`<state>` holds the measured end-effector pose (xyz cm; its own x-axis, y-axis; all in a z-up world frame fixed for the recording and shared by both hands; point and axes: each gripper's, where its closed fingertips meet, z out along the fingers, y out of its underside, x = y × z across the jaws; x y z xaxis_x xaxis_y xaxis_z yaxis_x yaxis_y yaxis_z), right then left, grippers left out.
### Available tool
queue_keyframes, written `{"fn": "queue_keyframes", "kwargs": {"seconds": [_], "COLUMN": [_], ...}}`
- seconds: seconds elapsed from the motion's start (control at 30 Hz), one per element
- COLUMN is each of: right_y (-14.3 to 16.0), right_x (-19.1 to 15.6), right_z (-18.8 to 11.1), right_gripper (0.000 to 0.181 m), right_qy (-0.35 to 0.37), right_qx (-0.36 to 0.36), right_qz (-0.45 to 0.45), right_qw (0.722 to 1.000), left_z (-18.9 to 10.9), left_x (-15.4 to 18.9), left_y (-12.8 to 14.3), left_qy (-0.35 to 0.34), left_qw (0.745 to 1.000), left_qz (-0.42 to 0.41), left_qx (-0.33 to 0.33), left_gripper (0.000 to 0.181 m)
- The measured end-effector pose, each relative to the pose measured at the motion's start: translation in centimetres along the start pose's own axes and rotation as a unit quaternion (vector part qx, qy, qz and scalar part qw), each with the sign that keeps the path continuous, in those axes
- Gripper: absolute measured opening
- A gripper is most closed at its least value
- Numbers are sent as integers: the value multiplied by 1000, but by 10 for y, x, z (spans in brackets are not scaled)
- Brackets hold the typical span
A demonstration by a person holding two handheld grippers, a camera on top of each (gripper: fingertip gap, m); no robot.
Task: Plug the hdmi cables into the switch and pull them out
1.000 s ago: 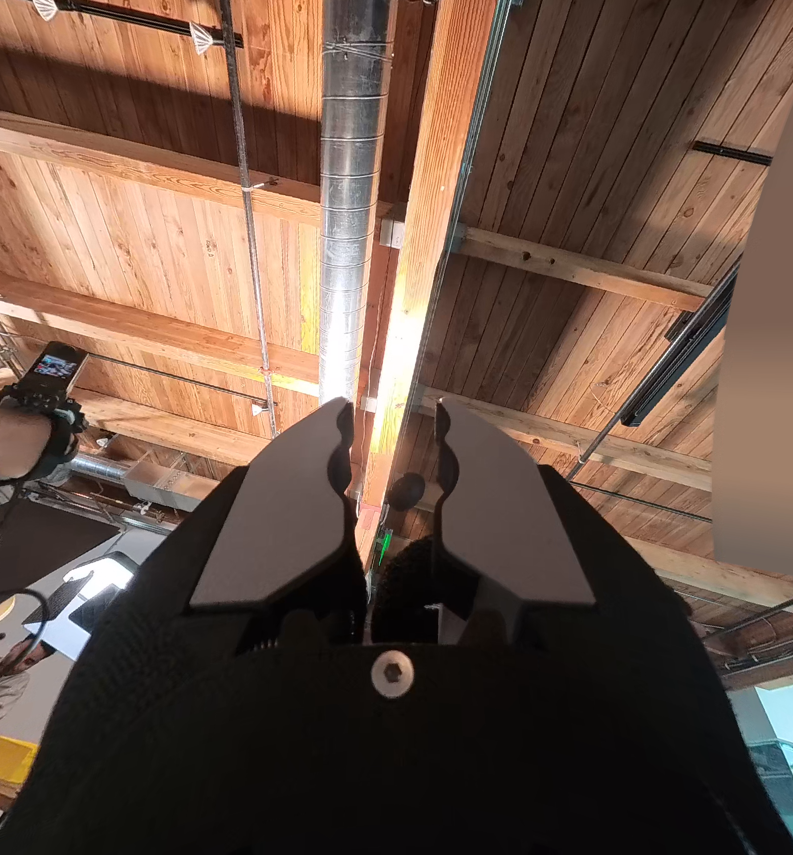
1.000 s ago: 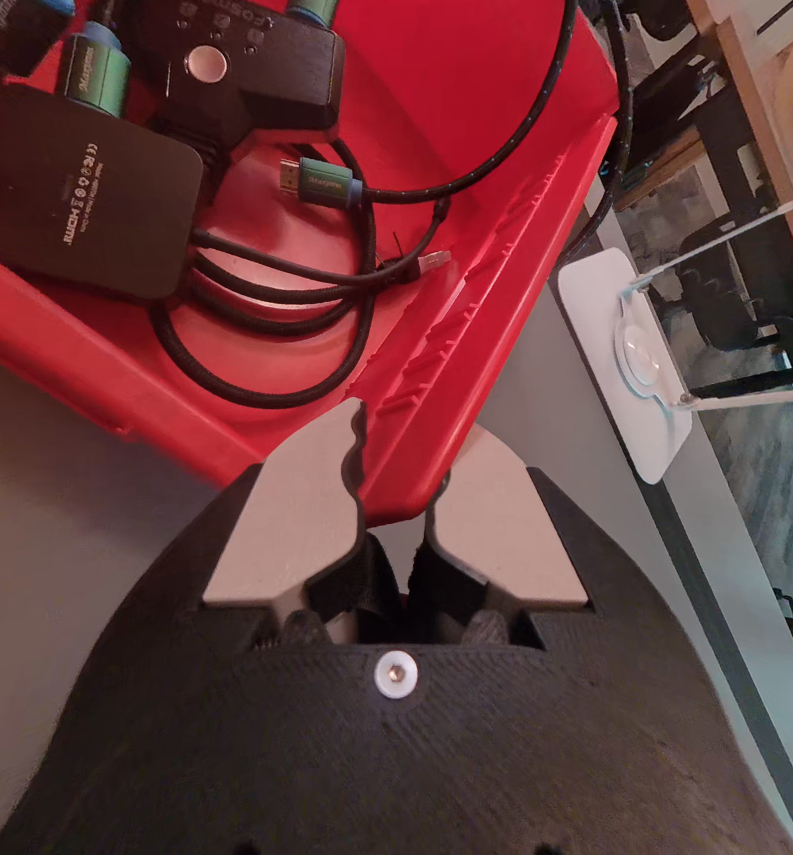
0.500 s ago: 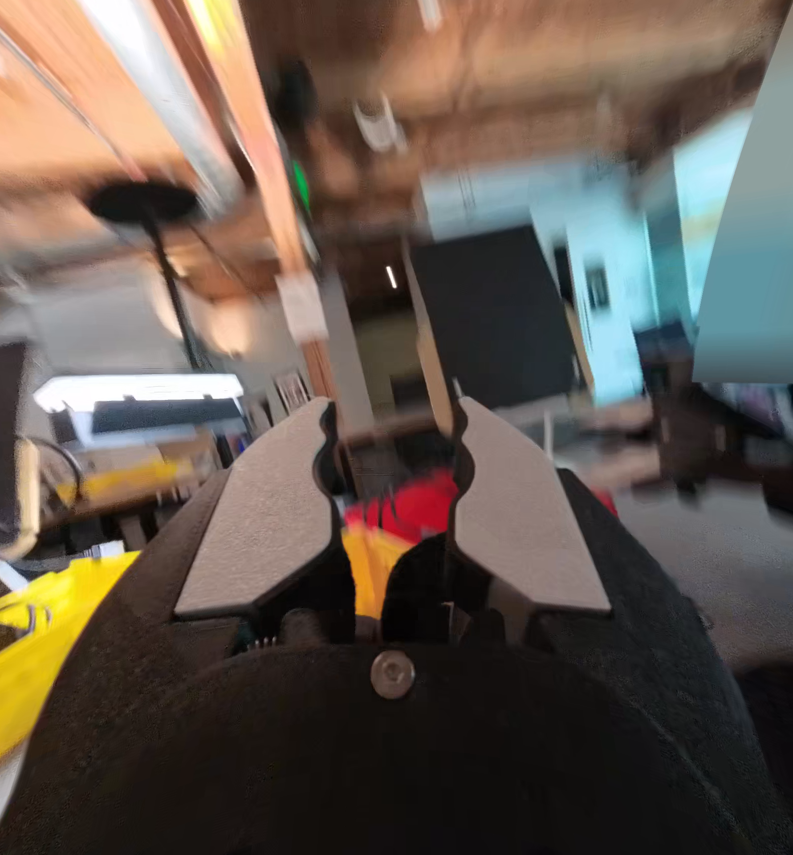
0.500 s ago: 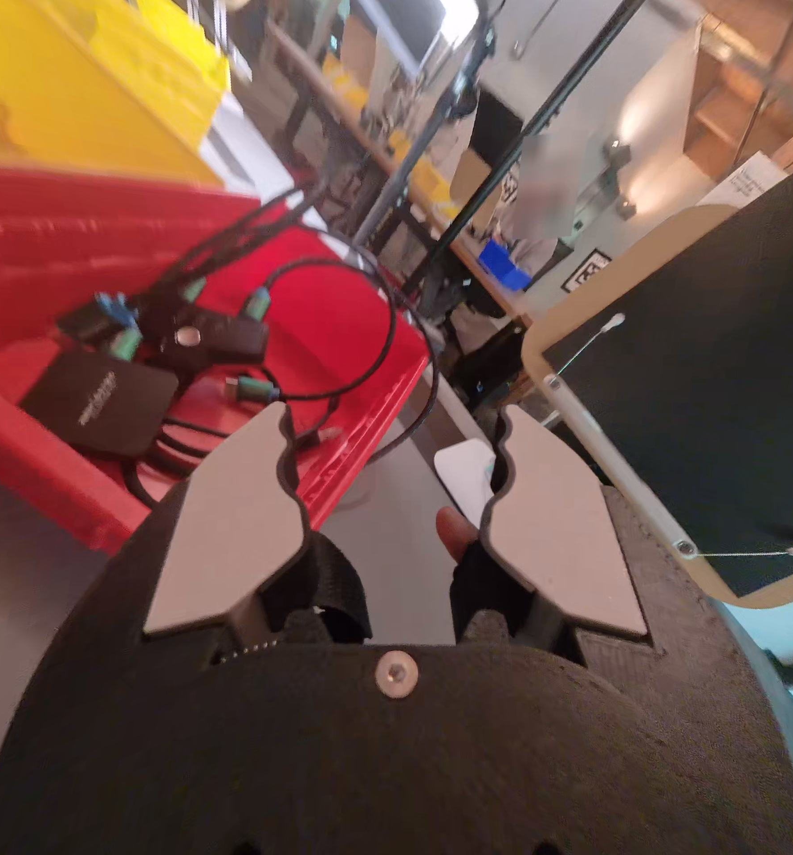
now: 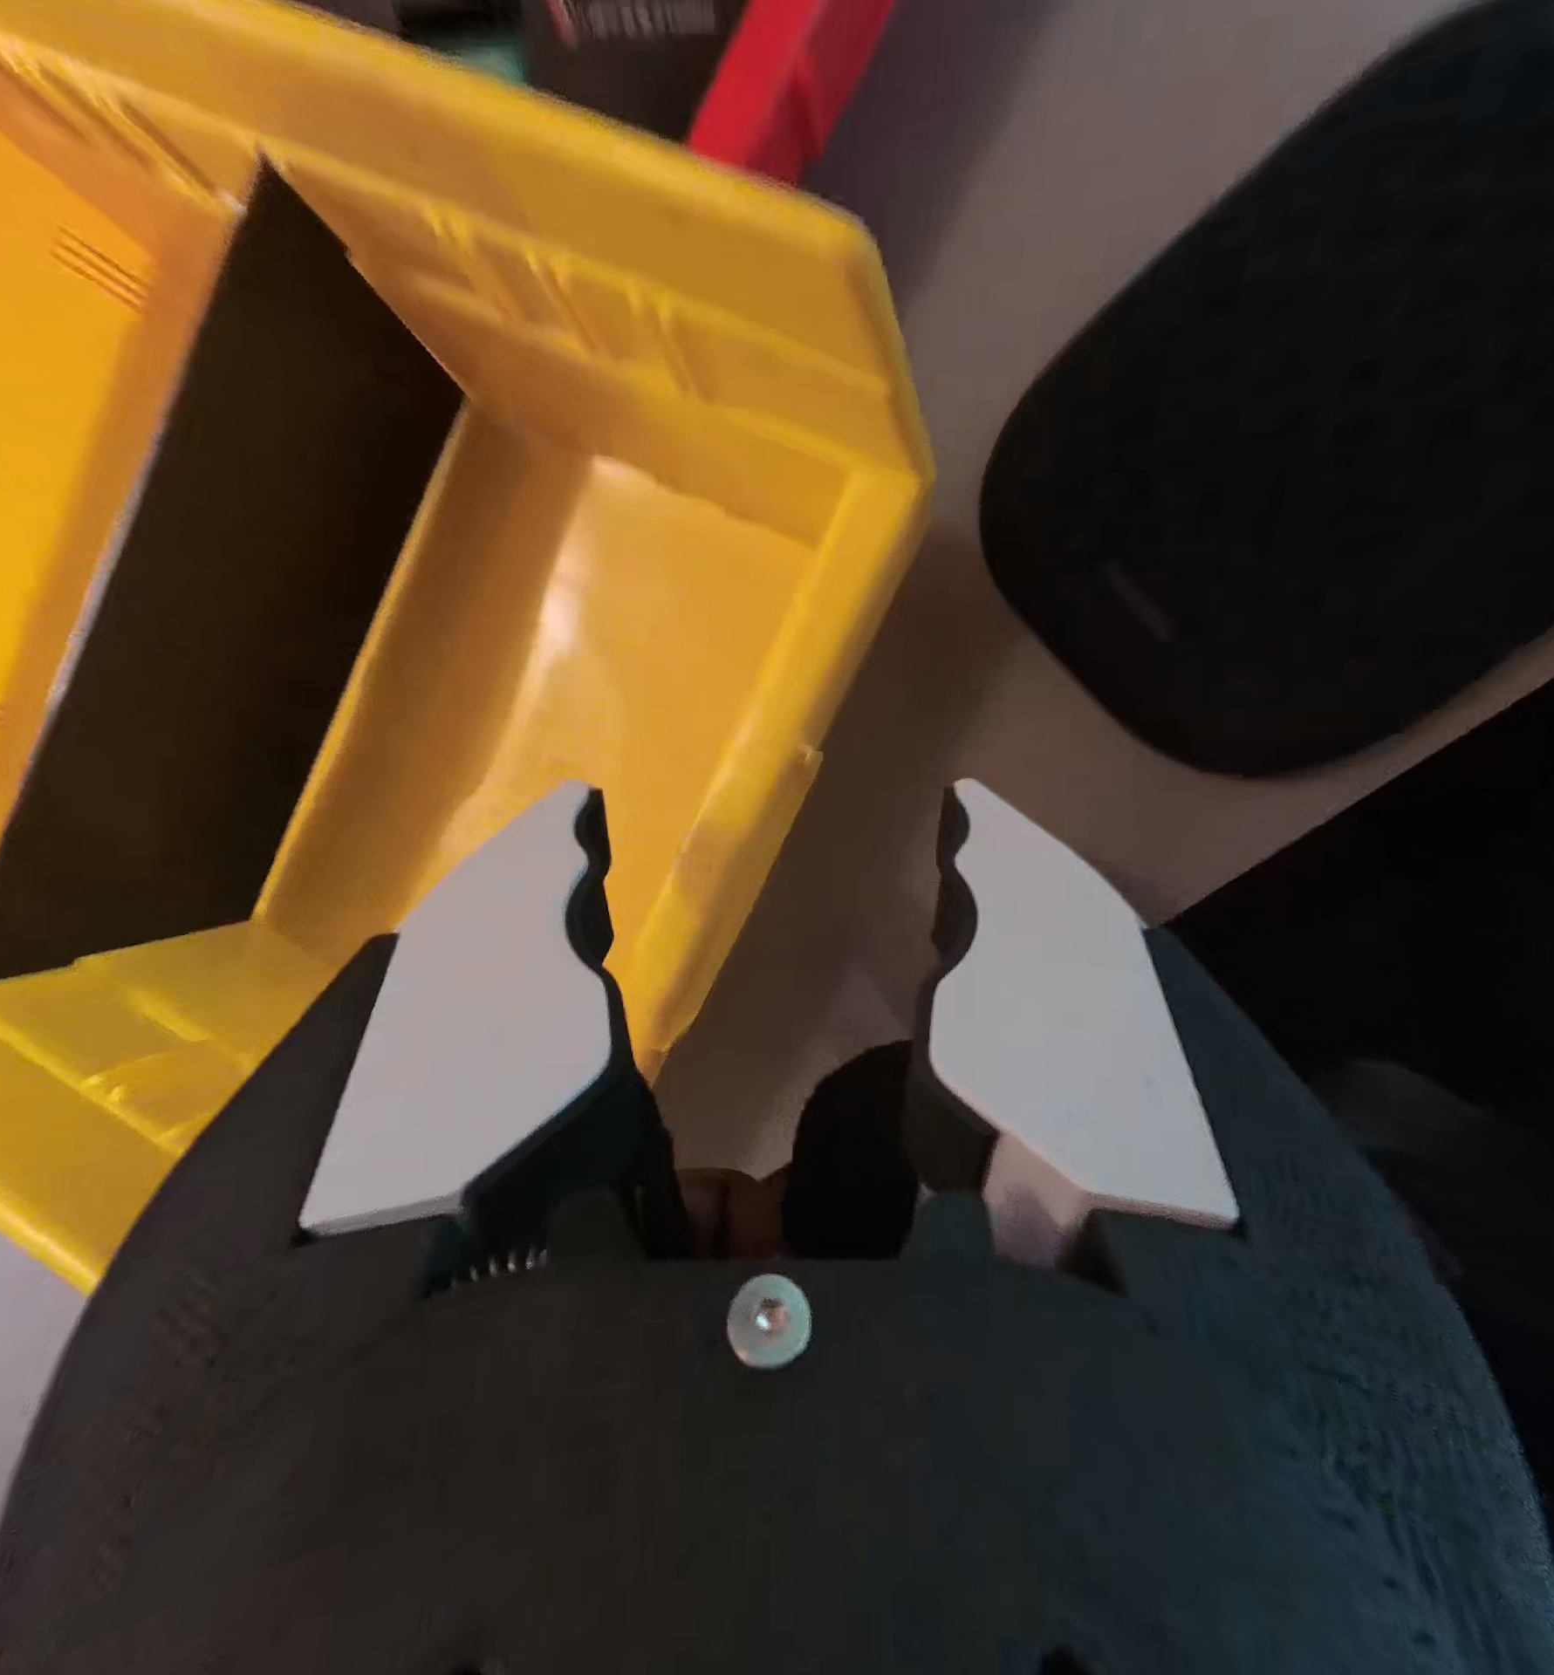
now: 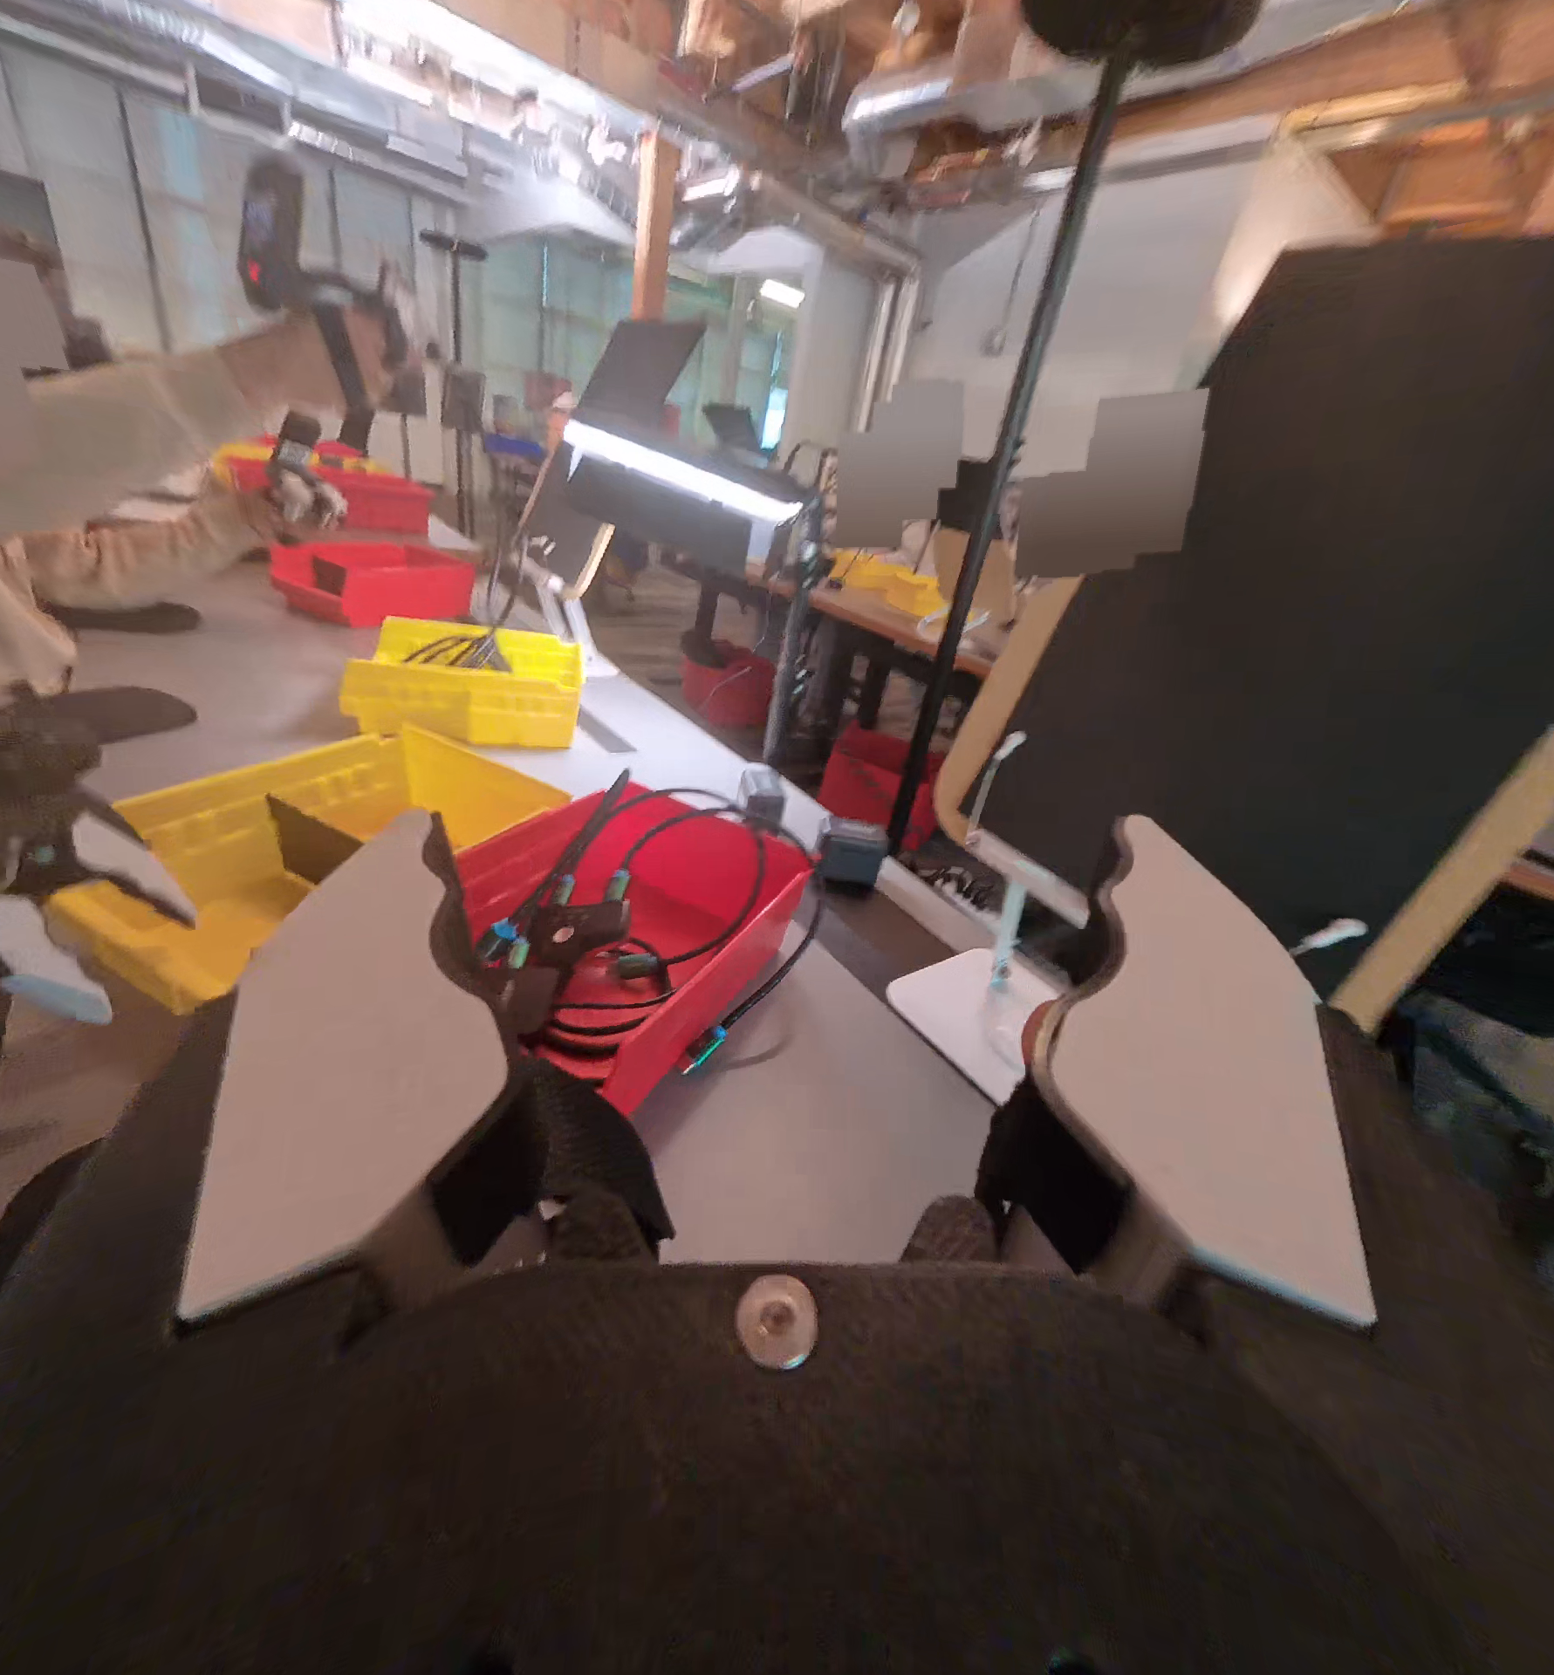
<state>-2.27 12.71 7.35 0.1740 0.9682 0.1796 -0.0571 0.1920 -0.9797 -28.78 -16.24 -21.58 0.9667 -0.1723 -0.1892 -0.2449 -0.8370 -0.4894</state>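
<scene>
In the right wrist view a red bin (image 6: 737, 934) stands on the grey table (image 6: 827, 1142). It holds a small black HDMI switch (image 6: 573, 929) with black cables (image 6: 737, 843) and green and blue plugs around it. One plug (image 6: 708, 1051) lies outside the bin on the table. My right gripper (image 6: 773, 834) is open wide and empty, held above the table in front of the bin. My left gripper (image 5: 773, 798) is open and empty, over the near corner of a yellow bin (image 5: 845, 562). It also shows at the left of the right wrist view (image 6: 143, 965).
The yellow bin (image 6: 211, 843) with a black divider (image 5: 211, 589) stands left of the red bin. More yellow (image 6: 465, 689) and red (image 6: 365, 580) bins stand farther back. A white stand base (image 6: 963, 1015) and a black panel (image 6: 1299, 634) are on the right. A person's sleeve (image 6: 102, 453) shows on the left.
Both views swung fast. The left gripper tipped from facing the ceiling down to the yellow bin and opened. The right gripper pulled back from the red bin's rim, rose and opened wide.
</scene>
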Motion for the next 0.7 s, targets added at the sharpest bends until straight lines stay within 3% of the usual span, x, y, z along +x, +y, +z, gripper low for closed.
{"fn": "queue_keyframes", "kwargs": {"seconds": [0.03,0.1,0.17,0.3,0.33,0.43,0.7], "right_y": [-8,-23,-35,-45,-46,-50,-57], "right_x": [10,31,46,70,74,77,86], "right_z": [-17,-52,-83,-129,-137,-156,-196], "right_gripper": [130,126,122,113,112,110,101], "right_qy": [19,58,80,117,125,144,175], "right_qx": [16,51,93,153,162,181,232], "right_qz": [0,6,18,52,53,50,56], "right_qw": [1000,997,992,980,977,972,955], "left_z": [8,19,25,36,39,41,17], "left_x": [2,-4,-18,-32,-32,-40,-40], "left_y": [11,42,57,41,38,30,32], "left_qy": [8,-3,-40,-83,-91,-188,-341], "left_qw": [999,990,980,974,972,946,894], "left_qz": [15,45,102,188,203,259,281], "left_qx": [-36,-130,-167,-90,-80,-61,-74], "left_gripper": [69,68,65,44,32,31,30]}}
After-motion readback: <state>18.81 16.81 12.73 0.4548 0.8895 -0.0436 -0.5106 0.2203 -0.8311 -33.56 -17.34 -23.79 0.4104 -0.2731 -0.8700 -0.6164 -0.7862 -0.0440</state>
